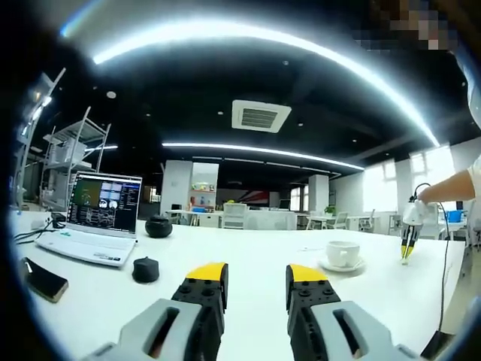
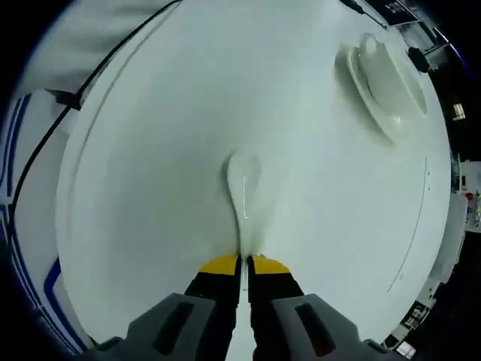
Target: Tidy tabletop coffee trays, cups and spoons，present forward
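Over table (image 2: 150, 150) | right claw (image 2: 243, 263) clamped on spoon (image 2: 243, 188) handle | left claw (image 1: 255, 278) apart, unladen

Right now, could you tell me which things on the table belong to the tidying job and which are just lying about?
Job: white spoon, held in the right gripper; white cup on its saucer.

Lying about: laptop, phone, two small black objects, cables.

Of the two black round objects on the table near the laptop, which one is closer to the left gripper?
The smaller black knob-like object, in front of the laptop, is closer to the left gripper. The larger one sits farther back, beside the screen.
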The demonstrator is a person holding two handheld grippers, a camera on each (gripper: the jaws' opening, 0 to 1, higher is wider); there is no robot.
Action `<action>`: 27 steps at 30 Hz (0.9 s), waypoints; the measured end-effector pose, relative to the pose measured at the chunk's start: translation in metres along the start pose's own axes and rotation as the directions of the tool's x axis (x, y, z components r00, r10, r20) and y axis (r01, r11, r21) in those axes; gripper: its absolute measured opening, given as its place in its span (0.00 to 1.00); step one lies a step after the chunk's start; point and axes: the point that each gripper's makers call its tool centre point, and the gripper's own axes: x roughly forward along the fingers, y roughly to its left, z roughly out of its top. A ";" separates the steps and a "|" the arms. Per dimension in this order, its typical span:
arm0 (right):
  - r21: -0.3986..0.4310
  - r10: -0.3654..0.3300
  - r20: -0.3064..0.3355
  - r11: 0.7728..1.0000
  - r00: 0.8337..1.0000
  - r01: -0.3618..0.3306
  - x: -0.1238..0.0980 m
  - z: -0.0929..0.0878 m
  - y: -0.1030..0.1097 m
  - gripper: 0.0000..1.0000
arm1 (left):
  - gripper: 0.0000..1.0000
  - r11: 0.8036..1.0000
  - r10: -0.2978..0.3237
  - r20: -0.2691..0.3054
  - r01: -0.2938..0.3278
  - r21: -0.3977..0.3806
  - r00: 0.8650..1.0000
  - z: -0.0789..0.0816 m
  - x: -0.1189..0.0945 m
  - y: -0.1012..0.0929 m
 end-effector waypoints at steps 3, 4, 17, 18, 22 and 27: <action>0.019 0.002 0.018 1.000 1.000 -0.003 -0.001 0.002 0.001 0.05 | 0.32 1.000 0.000 -0.001 0.000 -0.003 1.000 0.000 0.000 0.000; 0.034 0.002 0.029 0.999 1.000 -0.003 -0.001 0.004 0.000 0.05 | 0.32 1.000 0.000 -0.002 0.000 -0.003 1.000 0.000 0.000 0.000; 0.052 -0.040 0.031 0.998 0.999 0.038 -0.011 0.009 -0.001 0.03 | 0.32 1.000 -0.007 0.011 0.007 -0.019 1.000 0.003 0.001 0.000; 0.054 -0.045 0.029 0.998 0.999 0.043 -0.012 0.008 -0.001 0.03 | 0.32 1.000 -0.007 0.011 0.008 -0.021 1.000 0.003 0.001 0.000; 0.062 -0.068 0.028 0.996 0.997 0.066 -0.018 0.008 -0.004 0.03 | 0.32 1.000 -0.008 0.015 0.008 -0.025 1.000 0.004 0.001 0.002; 0.063 -0.112 0.018 0.992 0.994 0.111 -0.026 0.008 -0.010 0.03 | 0.32 1.000 -0.009 0.020 0.010 -0.025 1.000 0.006 0.002 0.003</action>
